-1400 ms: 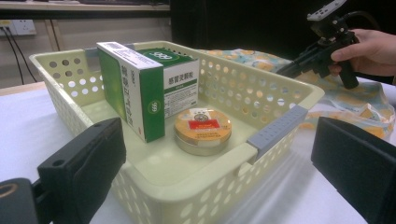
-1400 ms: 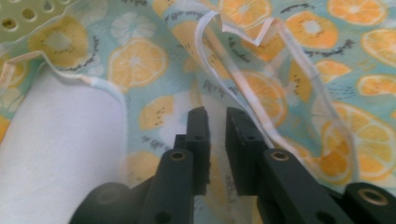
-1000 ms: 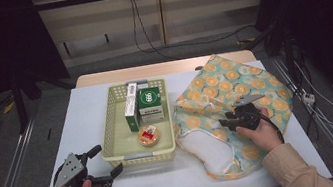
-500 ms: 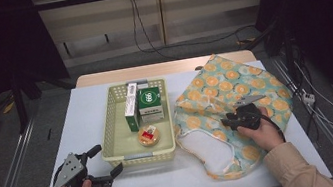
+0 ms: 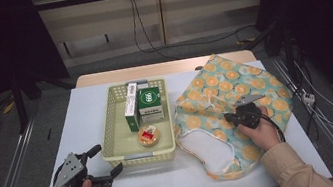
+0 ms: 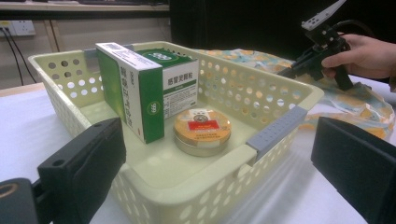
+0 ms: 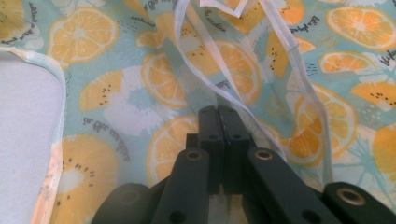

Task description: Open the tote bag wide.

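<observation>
Looking from big to small:
Surface: white flat surface (image 5: 88, 121) holding everything.
Bag: soft cloth bag with orange fruit slices on blue (image 5: 233, 83), lying flat at the right side of the surface, just beside the basket.
Basket: pale yellow plastic basket with holes (image 5: 110, 133), in the middle.
Boxes: two green and white card boxes (image 6: 140, 93), standing in the basket.
Tin: round gold tin with a red label (image 5: 149, 135), in the basket, in front of the boxes.
Right tongs (image 7: 219, 116): just closed tight, pinching the bag's thin see-through strap (image 7: 280, 42).
Left tongs (image 5: 109, 159): wide apart, holding nothing, near the basket's front left corner.
</observation>
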Demonstrator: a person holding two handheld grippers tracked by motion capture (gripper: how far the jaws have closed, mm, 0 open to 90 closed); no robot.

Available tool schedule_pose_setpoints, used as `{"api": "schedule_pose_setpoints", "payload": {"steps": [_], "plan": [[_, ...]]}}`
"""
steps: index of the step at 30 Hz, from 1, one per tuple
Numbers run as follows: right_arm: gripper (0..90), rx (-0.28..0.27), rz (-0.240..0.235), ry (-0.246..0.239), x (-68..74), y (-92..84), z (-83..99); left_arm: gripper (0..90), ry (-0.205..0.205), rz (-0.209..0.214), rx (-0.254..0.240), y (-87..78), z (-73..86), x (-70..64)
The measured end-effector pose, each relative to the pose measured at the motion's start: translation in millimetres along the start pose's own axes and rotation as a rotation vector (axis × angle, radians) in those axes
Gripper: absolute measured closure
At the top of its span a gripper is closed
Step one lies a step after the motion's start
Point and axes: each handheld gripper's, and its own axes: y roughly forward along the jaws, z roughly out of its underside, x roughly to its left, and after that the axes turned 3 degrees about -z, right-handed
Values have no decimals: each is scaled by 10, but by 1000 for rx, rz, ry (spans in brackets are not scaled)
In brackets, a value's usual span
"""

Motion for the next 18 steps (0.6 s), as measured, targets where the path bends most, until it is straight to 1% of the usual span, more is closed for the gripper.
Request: {"api": "schedule_pose_setpoints", "payload": {"steps": [3,5,6,10,13,15,18], "plan": [[900,10,2,-3,6,-3,-17,28,2,0,1,1,1,1],[900,16,-9,14,-3,-10,-33,28,1,1,0,0,0,-1],[900,15,-9,15,-5,-20,-46,28,1,1,1,0,-1,-2],[900,-23,-29,27,-5,-108,-125,28,5,2,4,6,1,-4],[900,-31,-40,28,-22,-165,-186,28,-3,2,7,16,7,-3],[900,-37,-41,34,-36,-197,-219,28,5,2,6,14,3,-1],[900,-56,-38,39,-54,-246,-267,28,2,2,1,8,0,-7]]}}
